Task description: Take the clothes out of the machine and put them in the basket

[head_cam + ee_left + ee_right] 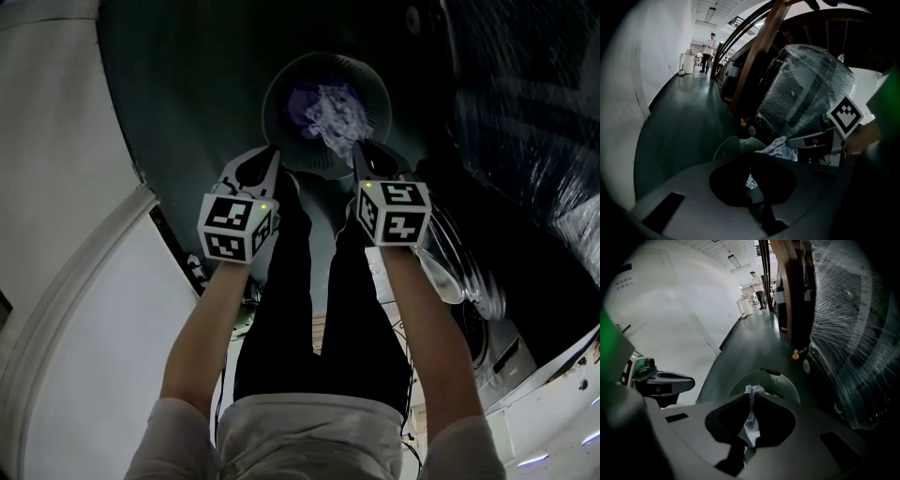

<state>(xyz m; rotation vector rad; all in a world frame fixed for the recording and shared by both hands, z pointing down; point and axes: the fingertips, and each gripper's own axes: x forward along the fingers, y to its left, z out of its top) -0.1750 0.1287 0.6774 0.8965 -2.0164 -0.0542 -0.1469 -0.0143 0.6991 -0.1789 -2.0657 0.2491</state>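
Observation:
A round green basket (pixel 281 84) stands on the dark floor below both grippers, with purple cloth (pixel 302 103) inside. My right gripper (pixel 358 148) is shut on a pale white cloth (pixel 336 117) that hangs over the basket. In the right gripper view the cloth (pixel 751 420) runs down between the closed jaws (pixel 751 394), above the basket (pixel 785 383). My left gripper (pixel 274 155) hovers beside it at the same height. In the left gripper view its jaws (pixel 749 159) are closed, with a strip of pale striped cloth (pixel 751 180) showing between them. The basket (pixel 731 145) lies just beyond.
A large machine wrapped in plastic film (pixel 525 112) fills the right side. A round machine door (pixel 450 253) stands open near my right arm. A white wall (pixel 56 141) runs along the left. A person (pixel 710 44) stands far down the corridor.

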